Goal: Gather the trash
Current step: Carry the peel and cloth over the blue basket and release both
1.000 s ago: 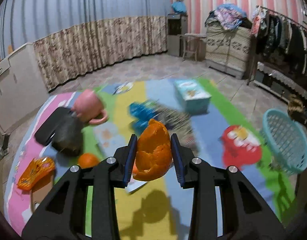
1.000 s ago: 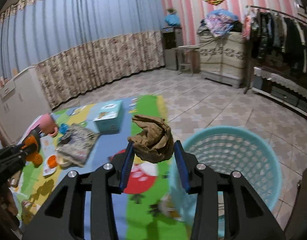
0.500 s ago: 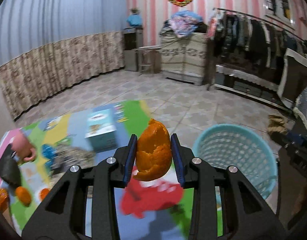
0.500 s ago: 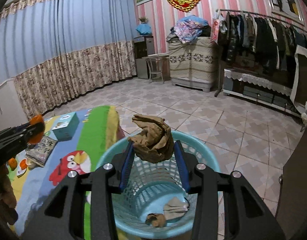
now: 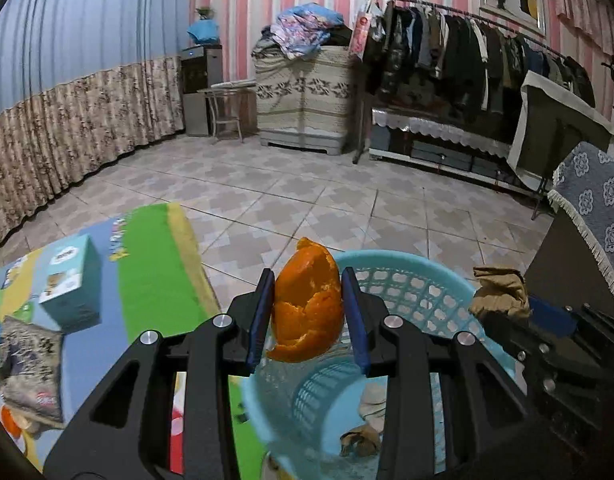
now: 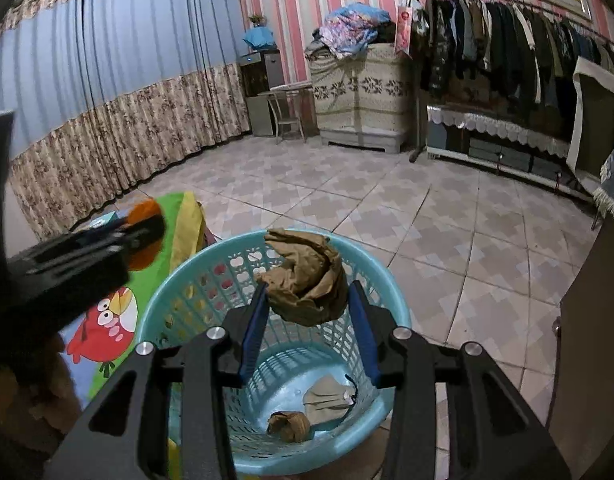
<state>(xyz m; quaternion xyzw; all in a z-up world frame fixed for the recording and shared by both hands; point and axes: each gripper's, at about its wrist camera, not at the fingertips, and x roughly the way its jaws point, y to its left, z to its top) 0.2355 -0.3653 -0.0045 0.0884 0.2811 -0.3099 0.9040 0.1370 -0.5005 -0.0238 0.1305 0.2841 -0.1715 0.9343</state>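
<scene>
On the far left of the left wrist view the colourful play mat [image 5: 155,280] still carries a teal box [image 5: 69,280] and a dark patterned magazine [image 5: 27,376], none of it trash in hand at this moment. Toward the middle, the left gripper [image 5: 307,316] has its jaws drawn in narrow on a piece of orange peel [image 5: 309,316], pinched by its two sides so the ragged lower edge hangs free; it sits over the near rim of the light blue basket [image 5: 403,280], which I judge is where the peel is meant to fall once the jaws part. Further right in that view the right gripper [image 5: 503,296] shows from the side, its load poised over the basket's right rim. The right wrist view looks straight down into the basket [image 6: 179,280] and shows what the other view half hides: a beige crumpled scrap [image 6: 327,400] and a brown wad [image 6: 289,426] already lying on the bottom. There the right gripper [image 6: 307,320] is closed to a narrow gap on a crumpled brown paper [image 6: 307,280], held squarely above the opening, well placed for a drop. The left gripper [image 6: 147,228] appears at that view's left edge, blurred, the orange peel [image 6: 145,236] only a smear.
</scene>
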